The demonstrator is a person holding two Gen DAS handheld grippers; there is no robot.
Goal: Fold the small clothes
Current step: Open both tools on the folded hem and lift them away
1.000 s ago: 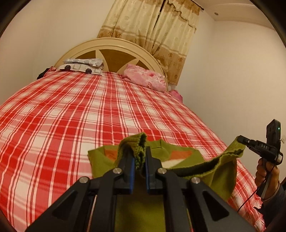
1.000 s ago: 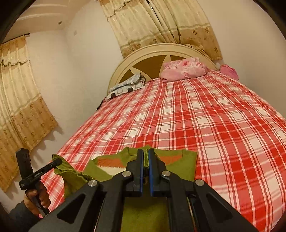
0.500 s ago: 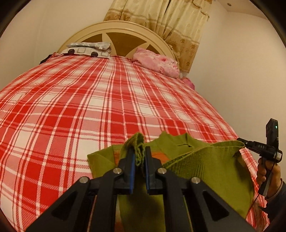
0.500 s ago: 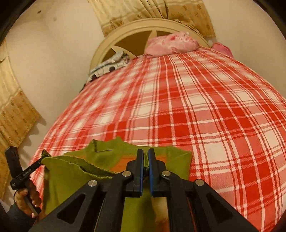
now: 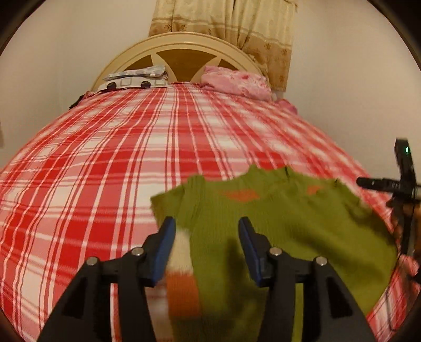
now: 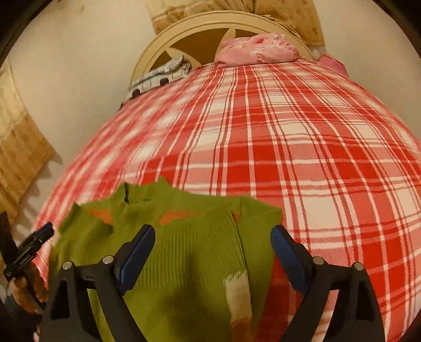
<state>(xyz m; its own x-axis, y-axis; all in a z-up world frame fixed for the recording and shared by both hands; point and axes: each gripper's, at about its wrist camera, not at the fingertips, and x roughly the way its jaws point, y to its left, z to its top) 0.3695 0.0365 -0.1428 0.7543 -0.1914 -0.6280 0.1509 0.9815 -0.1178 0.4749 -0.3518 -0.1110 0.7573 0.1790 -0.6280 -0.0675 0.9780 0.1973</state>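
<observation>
A small green knitted sweater (image 5: 276, 223) with orange and white patches lies folded over on the red plaid bed (image 5: 131, 157); it also shows in the right wrist view (image 6: 189, 244). My left gripper (image 5: 205, 223) is open and empty above the sweater's left part. My right gripper (image 6: 213, 234) is open and empty above the sweater's right part. The right gripper shows at the right edge of the left wrist view (image 5: 389, 184), and the left gripper shows at the left edge of the right wrist view (image 6: 34, 242).
A pink pillow (image 5: 236, 83) and a grey-and-white folded bundle (image 5: 136, 79) lie by the cream headboard (image 5: 184, 44). Patterned curtains (image 5: 236, 21) hang behind it. Walls stand close on both sides of the bed.
Both grippers carried the sweater's edge forward over the garment, then opened and let it go. The cloth now lies flat on the bed.
</observation>
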